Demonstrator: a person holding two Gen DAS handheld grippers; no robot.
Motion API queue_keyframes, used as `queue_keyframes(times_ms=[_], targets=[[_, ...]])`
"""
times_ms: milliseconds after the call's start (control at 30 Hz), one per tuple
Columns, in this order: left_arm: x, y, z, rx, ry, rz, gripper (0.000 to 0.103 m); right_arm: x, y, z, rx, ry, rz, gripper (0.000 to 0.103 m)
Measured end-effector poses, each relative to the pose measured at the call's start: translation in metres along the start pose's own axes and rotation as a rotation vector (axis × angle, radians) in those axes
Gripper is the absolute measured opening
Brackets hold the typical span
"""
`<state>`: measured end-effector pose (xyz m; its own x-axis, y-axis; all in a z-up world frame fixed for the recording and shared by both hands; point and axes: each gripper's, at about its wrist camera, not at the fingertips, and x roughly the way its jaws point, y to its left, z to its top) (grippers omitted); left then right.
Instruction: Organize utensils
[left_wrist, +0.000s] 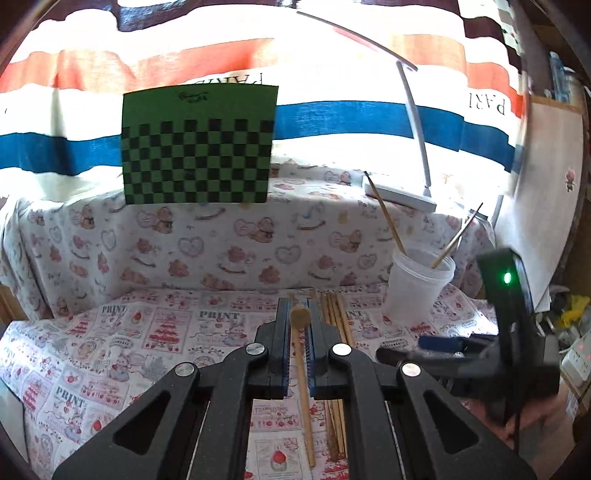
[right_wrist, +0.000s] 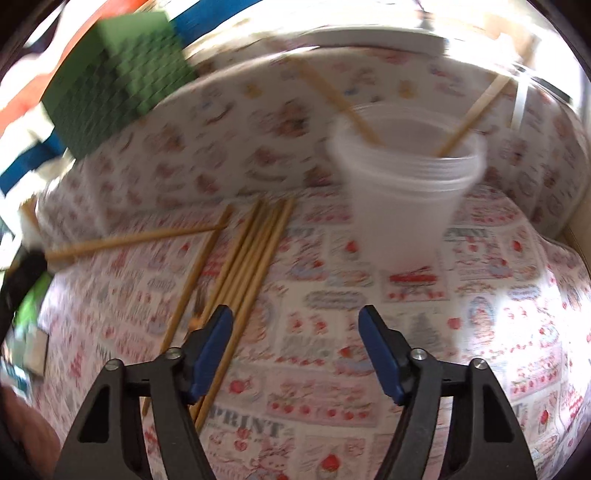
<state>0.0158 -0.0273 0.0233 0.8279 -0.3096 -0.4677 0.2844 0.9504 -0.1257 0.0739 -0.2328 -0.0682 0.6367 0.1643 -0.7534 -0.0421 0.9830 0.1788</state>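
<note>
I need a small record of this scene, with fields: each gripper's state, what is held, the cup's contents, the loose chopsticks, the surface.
left gripper: shut on one chopstick, held lengthwise between the pads
right gripper: open, nothing between the pads
cup: white plastic, upright, two chopsticks leaning inside
loose chopsticks: a bundle lying side by side on the cloth, left of the cup
surface: table with printed cloth
background: green checkered board

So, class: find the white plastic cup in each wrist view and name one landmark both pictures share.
Left wrist view: the white plastic cup stands right of centre, holding two sticks.
Right wrist view: the cup is upper right of centre, blurred.
Shared landmark: the green checkerboard.
</note>
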Motion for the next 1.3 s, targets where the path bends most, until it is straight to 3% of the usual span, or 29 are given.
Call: queue_keyframes(times_ms=[167,433,767,967,1000,1067,1200,1300], targets=[[-0.001,0.007,0.003,-0.032,0.004,0.011,0.006,0.007,0.018,-0.009,-0.056,0.032,0.009,0.058],[-0.012,0.008,0.002,-0.013,-0.068,0.121,0.006,0.017,0.028,-0.019,-0.082,0.069,-0.009,0.058],[-0.005,0.019,0.003,-0.048,-0.029,0.15,0.006,0.016,0.03,-0.023,-0.073,0.072,-0.058,0.058],[-0.011,0.016,0.003,-0.029,-0.072,0.164,0.006,0.012,0.046,-0.028,-0.154,0.038,-0.109,0.058],[-0.013,0.015,0.003,-0.027,-0.085,0.174,0.006,0.012,0.047,-0.028,-0.155,0.042,-0.097,0.058],[-0.018,0.014,0.002,-0.034,-0.125,0.233,0.006,0.014,0.046,-0.029,-0.126,0.104,0.024,0.058],[-0.019,0.017,0.003,-0.04,-0.134,0.228,0.006,0.013,0.054,-0.031,-0.178,0.081,-0.012,0.058],[-0.019,0.018,0.004,-0.036,-0.131,0.229,0.006,0.013,0.047,-0.027,-0.116,0.098,0.011,0.057]])
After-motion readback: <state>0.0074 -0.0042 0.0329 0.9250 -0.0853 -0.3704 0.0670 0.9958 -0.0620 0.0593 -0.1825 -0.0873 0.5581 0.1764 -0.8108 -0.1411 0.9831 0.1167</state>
